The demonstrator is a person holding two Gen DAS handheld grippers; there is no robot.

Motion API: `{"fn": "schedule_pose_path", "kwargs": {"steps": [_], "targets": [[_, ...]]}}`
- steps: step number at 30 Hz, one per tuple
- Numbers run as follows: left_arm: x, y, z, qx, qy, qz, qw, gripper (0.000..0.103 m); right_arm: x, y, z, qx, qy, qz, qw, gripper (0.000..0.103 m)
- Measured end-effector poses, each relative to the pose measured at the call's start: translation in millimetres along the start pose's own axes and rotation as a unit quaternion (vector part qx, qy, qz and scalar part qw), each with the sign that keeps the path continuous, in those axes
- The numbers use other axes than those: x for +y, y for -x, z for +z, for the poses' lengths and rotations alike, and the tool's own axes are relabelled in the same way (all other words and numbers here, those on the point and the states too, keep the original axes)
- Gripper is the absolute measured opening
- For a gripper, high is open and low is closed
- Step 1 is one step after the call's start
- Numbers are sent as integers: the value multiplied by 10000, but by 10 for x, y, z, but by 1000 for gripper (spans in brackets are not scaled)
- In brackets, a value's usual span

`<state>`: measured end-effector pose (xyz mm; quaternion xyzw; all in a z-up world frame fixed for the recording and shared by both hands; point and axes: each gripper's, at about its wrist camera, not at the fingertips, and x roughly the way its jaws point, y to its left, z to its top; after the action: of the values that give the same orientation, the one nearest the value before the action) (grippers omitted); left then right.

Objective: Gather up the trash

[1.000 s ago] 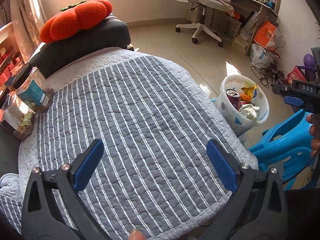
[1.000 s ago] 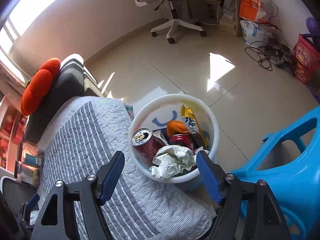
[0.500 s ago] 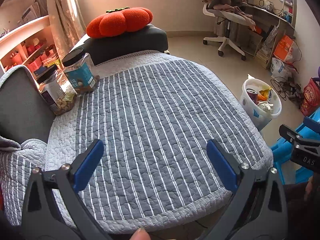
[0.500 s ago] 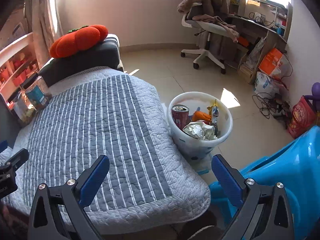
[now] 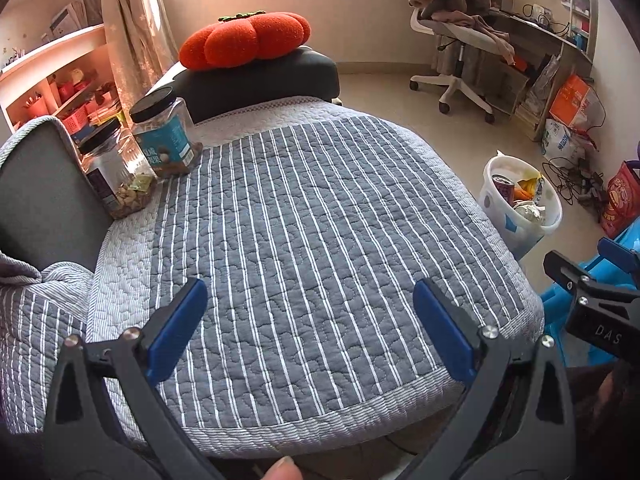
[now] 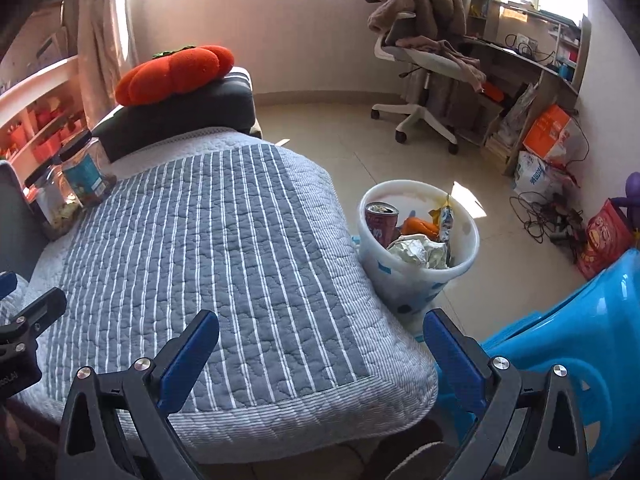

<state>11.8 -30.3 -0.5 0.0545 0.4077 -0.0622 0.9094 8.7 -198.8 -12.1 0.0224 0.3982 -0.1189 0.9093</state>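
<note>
Both pairs of blue-padded black fingers are held wide apart with nothing between them. The left gripper (image 5: 308, 330) is poised above the near edge of the grey quilted bed cover with white stripes (image 5: 304, 240), and the right gripper (image 6: 320, 354) is poised above that cover's near right corner (image 6: 224, 264). The right gripper's jaws have just been opening to their widest, and no object is seen between the pads.

The collected trash is found in the white plastic bin (image 6: 404, 284), which stands on the tiled floor just beside the right edge of the bed. Inside it, a dark red drink can (image 6: 381, 220) is seen upright at the left, with a crumpled white paper wad (image 6: 416, 254), an orange wrapper (image 6: 418, 226) and a yellow-edged packet (image 6: 445, 218) beside it. From the left wrist view the same bin (image 5: 516, 224) is seen well to the right of the bed.

Two clear jars with black lids (image 5: 160, 140) are placed at the cover's far left corner. An orange pumpkin-shaped cushion (image 5: 246, 38) is laid on a dark pillow at the head of the bed. A bright blue plastic stool (image 6: 580, 332) is seen at the right.
</note>
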Motion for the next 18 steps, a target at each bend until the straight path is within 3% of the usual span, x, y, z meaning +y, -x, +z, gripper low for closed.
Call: {"fn": "schedule_pose_path", "kwargs": {"steps": [18], "targets": [[-49,4,-4,29,-77,-141,9999,102,43,26,40,-26,-115,115,9999,103]]}}
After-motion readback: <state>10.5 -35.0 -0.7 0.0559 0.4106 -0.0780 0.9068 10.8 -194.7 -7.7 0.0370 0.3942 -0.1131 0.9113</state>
